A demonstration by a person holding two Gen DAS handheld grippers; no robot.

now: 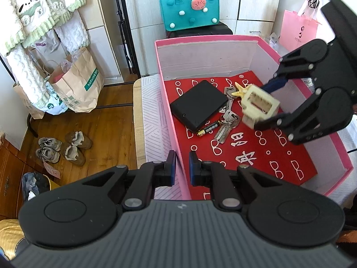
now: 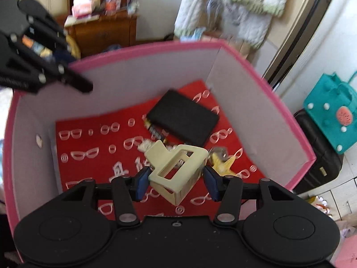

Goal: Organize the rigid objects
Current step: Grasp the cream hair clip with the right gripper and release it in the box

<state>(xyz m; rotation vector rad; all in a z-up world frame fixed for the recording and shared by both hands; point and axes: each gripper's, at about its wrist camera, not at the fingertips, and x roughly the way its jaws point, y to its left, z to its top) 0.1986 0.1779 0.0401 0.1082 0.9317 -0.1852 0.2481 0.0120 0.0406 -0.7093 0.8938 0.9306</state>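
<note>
Your biggest risk is the cream plastic hair claw clip point(image 2: 177, 172). Your right gripper point(image 2: 176, 179) has its fingers clamped on it by the two ends only, above the middle of the box, and the clip sits tilted between them. If you release it from this height, I think it can bounce, or land on the things already lying below.

The second risk is the pink cardboard box point(image 1: 225, 39) itself. Your left gripper point(image 1: 181, 164) has its fingers nearly together across the near left wall; whether they pinch it firmly I cannot tell. If that hold slips, the box may shift on the tabletop.

Inside the box lies a red paper sheet with white glasses pattern point(image 1: 245, 154). On it, from large to small: a flat black rectangular case point(image 1: 198, 107) at the far left, a bunch of silver metal keys point(image 1: 226, 120) just right of it, touching a yellow star-shaped charm point(image 1: 238, 91), and a black and gold battery point(image 1: 208, 129) by the near edge of the case.
</note>
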